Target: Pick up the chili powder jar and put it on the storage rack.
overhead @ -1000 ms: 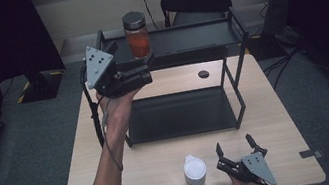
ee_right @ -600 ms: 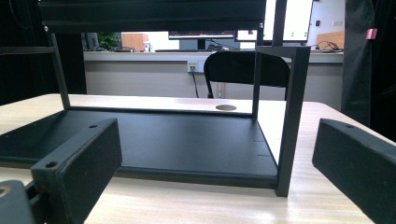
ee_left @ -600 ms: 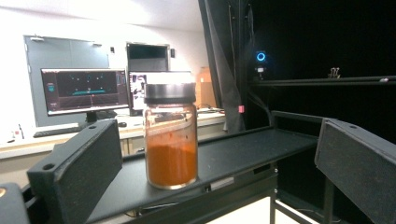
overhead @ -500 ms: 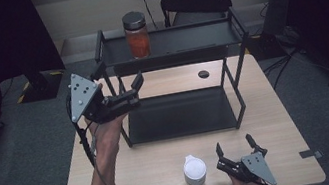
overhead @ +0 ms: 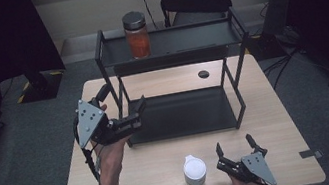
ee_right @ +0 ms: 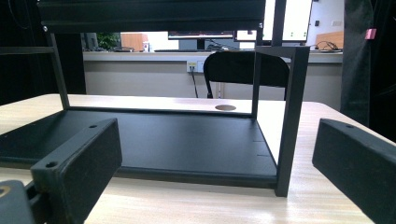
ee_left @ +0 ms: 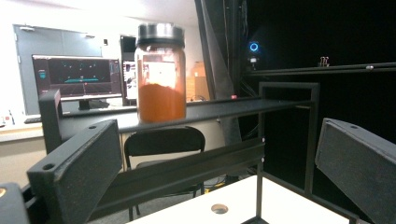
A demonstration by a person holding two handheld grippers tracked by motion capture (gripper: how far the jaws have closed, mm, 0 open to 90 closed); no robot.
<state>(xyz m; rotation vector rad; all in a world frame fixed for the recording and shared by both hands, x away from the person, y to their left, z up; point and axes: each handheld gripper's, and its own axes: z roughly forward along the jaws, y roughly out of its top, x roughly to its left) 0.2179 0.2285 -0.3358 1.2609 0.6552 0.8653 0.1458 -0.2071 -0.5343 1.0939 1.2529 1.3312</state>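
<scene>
Now that our left gripper [overhead: 128, 114] has drawn back and down from the jar [overhead: 136, 35] on the top shelf [overhead: 184, 43], jaws released and empty, we judge placement done while the right gripper [overhead: 235, 150] rests open on the tabletop [overhead: 156, 175].

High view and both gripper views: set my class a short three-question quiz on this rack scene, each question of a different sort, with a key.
1. True or false: the jar of orange powder stands on the top shelf of the black rack.
2. Multiple choice: the white lidded container stands on the table nearest to A) the left gripper, B) the right gripper, C) the jar of orange powder.
3. Fill in: the jaws of both grippers stand ____.

Key
1. True.
2. B: it stands just beside the right gripper, near the front edge.
3. Open, with nothing between them.
</scene>
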